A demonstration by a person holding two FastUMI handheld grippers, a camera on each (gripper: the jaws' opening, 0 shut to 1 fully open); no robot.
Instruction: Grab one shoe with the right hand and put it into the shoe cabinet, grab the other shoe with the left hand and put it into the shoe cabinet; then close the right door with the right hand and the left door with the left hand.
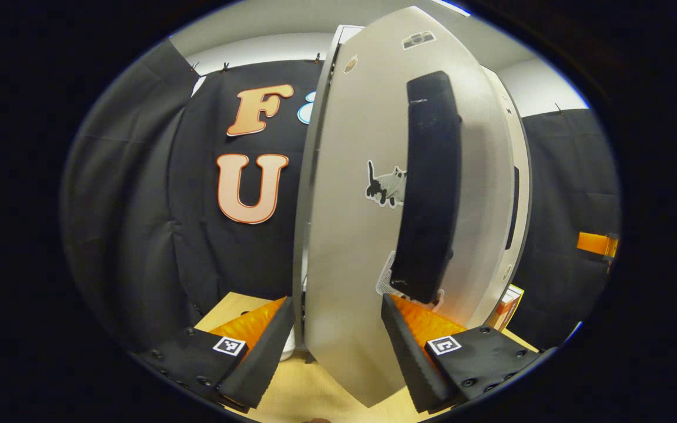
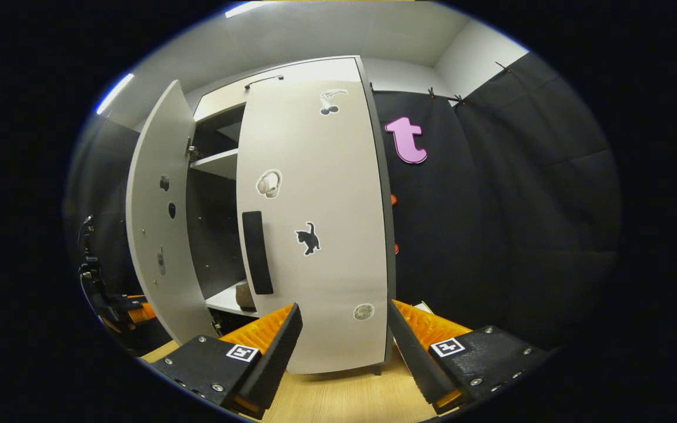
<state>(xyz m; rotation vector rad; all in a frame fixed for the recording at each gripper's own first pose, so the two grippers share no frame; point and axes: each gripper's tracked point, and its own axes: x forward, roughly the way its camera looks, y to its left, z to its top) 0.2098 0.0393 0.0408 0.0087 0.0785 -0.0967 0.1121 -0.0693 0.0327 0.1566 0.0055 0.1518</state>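
Left gripper (image 1: 337, 346): fingers spread wide, nothing between them; it sits just before the outer face of the cabinet's left door (image 1: 368, 247), whose bottom edge dips between the fingers.
Right gripper (image 2: 344, 341): fingers spread apart and empty, facing the cabinet's right door (image 2: 327, 194).
Cabinet (image 2: 221, 117): stands on the wooden surface (image 2: 338, 399); dark interior with pale shelves.
Left door: swung out from the cabinet, its inner face showing in the right gripper view (image 2: 159, 235).
Right door: shut or nearly so against the cabinet front; a dark handle (image 2: 257, 252) runs upright along its inner edge, with a cat sticker (image 2: 309, 238) beside it.
Shoe (image 2: 245, 295): a small brownish shape on the cabinet's lower shelf, just behind the right door's edge; probably a shoe, too hidden to be sure.
Left door handle (image 1: 429, 188): dark upright bar on the door's outer face.
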